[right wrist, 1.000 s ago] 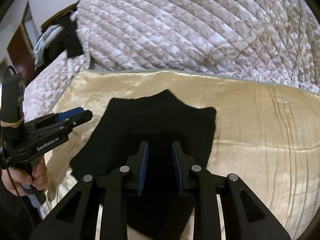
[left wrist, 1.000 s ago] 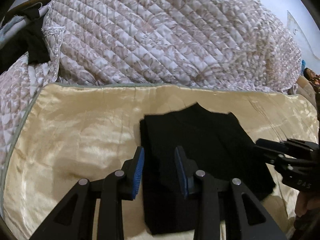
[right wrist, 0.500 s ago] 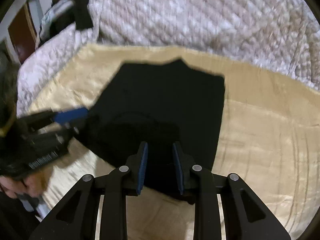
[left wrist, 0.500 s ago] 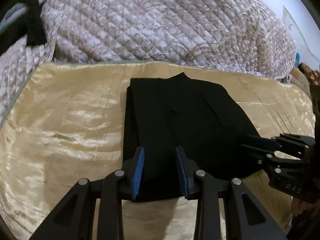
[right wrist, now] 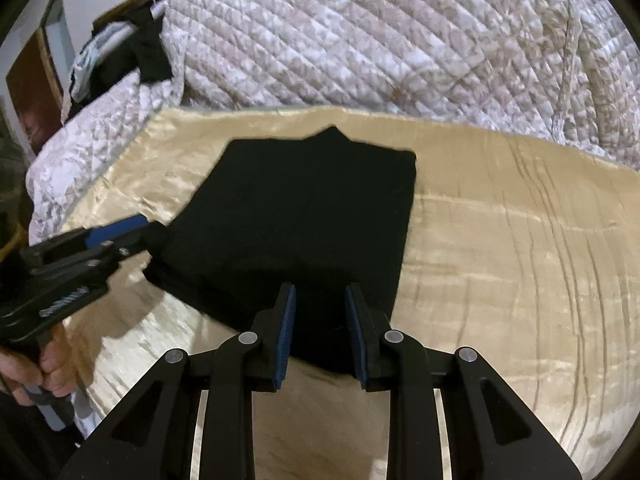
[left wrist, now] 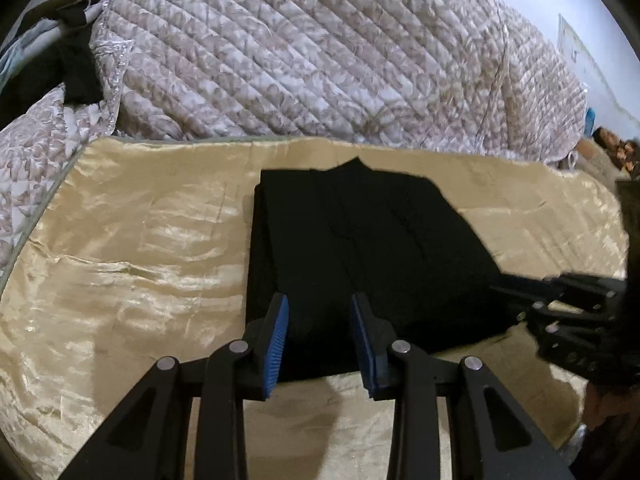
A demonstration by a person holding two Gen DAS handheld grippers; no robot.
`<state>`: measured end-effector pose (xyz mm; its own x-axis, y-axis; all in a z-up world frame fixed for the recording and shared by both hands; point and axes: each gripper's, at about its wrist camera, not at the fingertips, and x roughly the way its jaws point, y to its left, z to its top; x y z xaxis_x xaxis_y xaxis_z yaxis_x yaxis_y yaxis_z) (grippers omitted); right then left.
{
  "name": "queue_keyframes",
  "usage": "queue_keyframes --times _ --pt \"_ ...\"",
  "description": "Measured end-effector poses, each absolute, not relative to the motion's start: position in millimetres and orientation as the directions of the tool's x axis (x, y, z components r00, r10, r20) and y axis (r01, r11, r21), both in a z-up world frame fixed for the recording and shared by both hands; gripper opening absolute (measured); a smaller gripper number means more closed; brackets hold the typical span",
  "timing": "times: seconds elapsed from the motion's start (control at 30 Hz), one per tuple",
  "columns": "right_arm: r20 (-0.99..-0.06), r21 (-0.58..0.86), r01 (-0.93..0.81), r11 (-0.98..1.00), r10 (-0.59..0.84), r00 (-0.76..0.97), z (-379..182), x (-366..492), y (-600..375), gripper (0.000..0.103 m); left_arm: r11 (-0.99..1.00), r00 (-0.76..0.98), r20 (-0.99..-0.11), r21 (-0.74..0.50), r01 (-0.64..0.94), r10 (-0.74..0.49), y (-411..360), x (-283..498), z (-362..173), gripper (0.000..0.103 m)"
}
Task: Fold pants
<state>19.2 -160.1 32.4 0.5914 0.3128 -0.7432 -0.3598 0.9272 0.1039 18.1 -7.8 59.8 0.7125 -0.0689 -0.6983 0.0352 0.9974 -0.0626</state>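
Black pants (left wrist: 360, 248) lie folded into a flat rectangle on a gold satin cloth (left wrist: 140, 260). My left gripper (left wrist: 320, 304) hovers over their near edge, jaws apart, with nothing pinched between the blue pads. The right wrist view shows the same pants (right wrist: 304, 208), and my right gripper (right wrist: 320, 292) stands open over their near right corner. Each gripper shows in the other's view: the right gripper (left wrist: 516, 300) by the pants' right edge, the left gripper (right wrist: 136, 238) at their left corner. A small point of fabric sticks out at the far edge.
A bulky quilted bedspread (left wrist: 320, 60) rises behind the gold cloth (right wrist: 500, 260). Dark clothes (right wrist: 148, 52) hang at the back left. A person's hand (right wrist: 48, 368) grips the left tool's handle. Bare cloth lies left and right of the pants.
Both grippers have drawn back towards me, from over the middle of the pants to their near edge, which now shows below the fingertips. The jaw gaps look the same.
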Motion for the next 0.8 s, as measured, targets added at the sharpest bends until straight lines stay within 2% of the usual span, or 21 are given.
queue_keyframes --times 0.27,0.43,0.53,0.8 --pt "-0.674 0.112 -0.421 0.900 0.380 0.634 51.0 11.8 -142.7 0.026 0.994 0.748 -0.655 -0.085 0.070 -0.108 -21.1 19.6 76.8 0.035" --pt "-0.730 0.072 -0.427 0.902 0.339 0.593 30.6 21.4 -132.4 0.026 0.994 0.696 -0.711 -0.061 0.086 -0.104 -28.9 28.3 52.0 0.035" --pt "-0.727 0.073 -0.423 0.903 0.339 0.598 31.9 20.1 -139.4 0.026 0.995 0.707 -0.702 -0.027 0.096 -0.087 -32.9 25.6 50.4 0.035" --pt "-0.725 0.088 -0.384 0.919 0.324 0.608 34.6 7.5 -157.2 0.028 0.996 0.706 -0.703 -0.066 0.058 -0.088 -27.7 -0.7 55.3 0.036"
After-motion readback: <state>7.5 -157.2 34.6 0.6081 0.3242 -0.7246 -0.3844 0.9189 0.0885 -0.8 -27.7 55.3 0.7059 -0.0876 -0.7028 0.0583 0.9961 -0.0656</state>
